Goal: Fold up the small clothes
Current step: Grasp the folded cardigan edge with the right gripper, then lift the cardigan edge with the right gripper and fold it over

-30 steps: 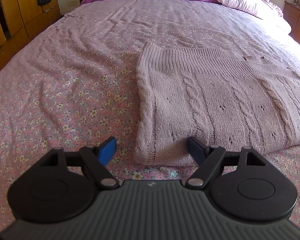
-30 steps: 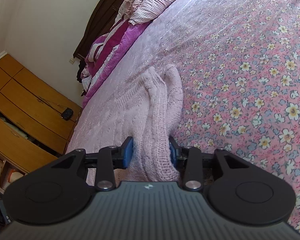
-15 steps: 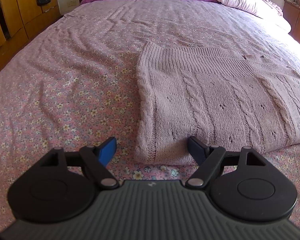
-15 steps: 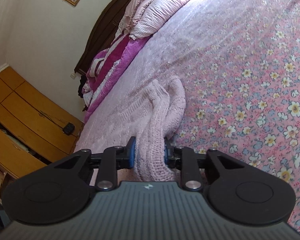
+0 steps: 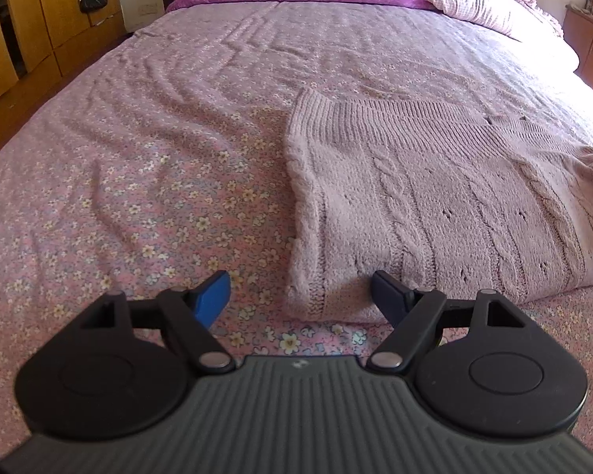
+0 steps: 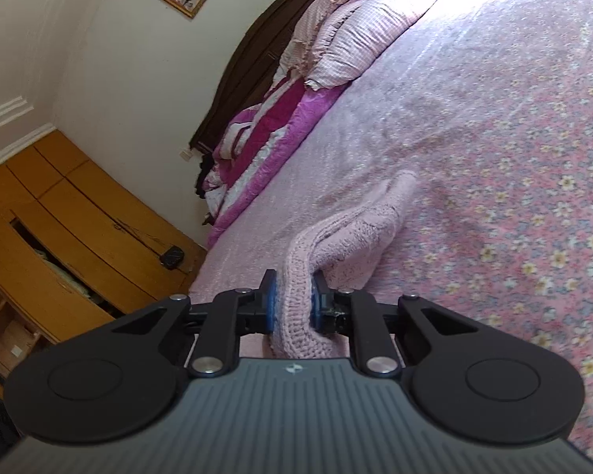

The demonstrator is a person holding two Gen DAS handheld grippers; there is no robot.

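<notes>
my left gripper [image 5: 300, 296] spread wide, sweater [image 5: 435, 201] corner between fingers | my right gripper [image 6: 292, 304] clenched on sweater edge, lifted off bedsheet [image 6: 514, 197]

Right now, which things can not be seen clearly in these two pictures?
- Left wrist view: the sweater is cut off by the right edge, so the right tool's grip is unseen.
- Right wrist view: the right tool body hides the knit edge below its pads.
- Left tool: contact with the near corner is unclear.
</notes>
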